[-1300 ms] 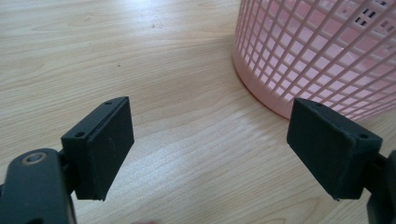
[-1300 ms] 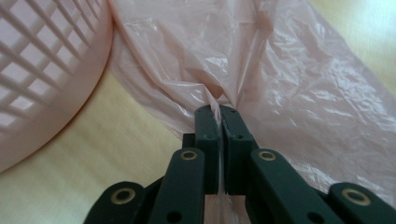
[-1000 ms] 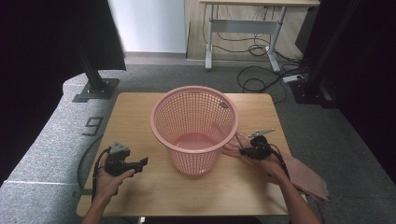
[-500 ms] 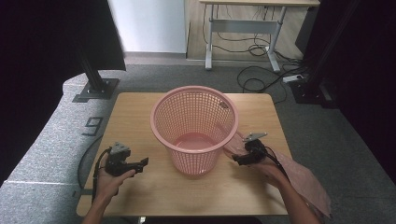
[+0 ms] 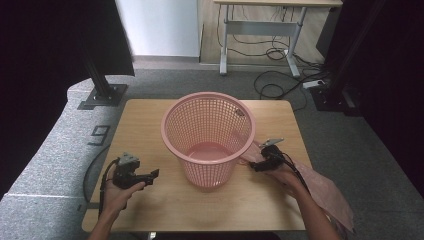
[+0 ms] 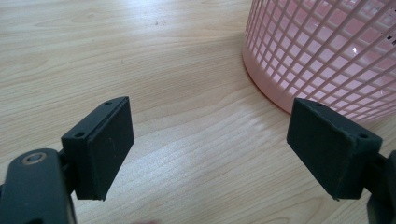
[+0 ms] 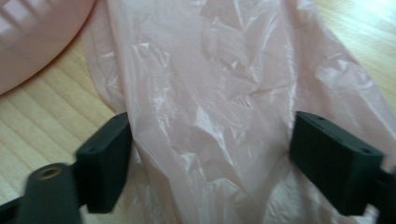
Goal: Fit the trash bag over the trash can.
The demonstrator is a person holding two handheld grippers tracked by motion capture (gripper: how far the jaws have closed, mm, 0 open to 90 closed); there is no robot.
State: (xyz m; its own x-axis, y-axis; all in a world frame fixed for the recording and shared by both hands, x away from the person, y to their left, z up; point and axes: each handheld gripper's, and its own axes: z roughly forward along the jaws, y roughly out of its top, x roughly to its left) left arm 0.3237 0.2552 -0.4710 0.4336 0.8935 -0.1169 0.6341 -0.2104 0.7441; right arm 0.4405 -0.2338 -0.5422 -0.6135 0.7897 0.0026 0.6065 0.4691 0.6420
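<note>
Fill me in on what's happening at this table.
A person sits at a wooden table with a two-jaw gripper in each hand. A pink mesh basket stands upright in the middle. The right gripper, just beside the basket, has been working its jaws and now has them wide, straddling a crumpled pink plastic bag that lies on the table and trails off its right edge; the pads do not pinch it. The left gripper rests open on the bare wood, pointing at the basket, holding nothing.

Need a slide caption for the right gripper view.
Open right gripper poised over pink plastic bag beside the basket.
</note>
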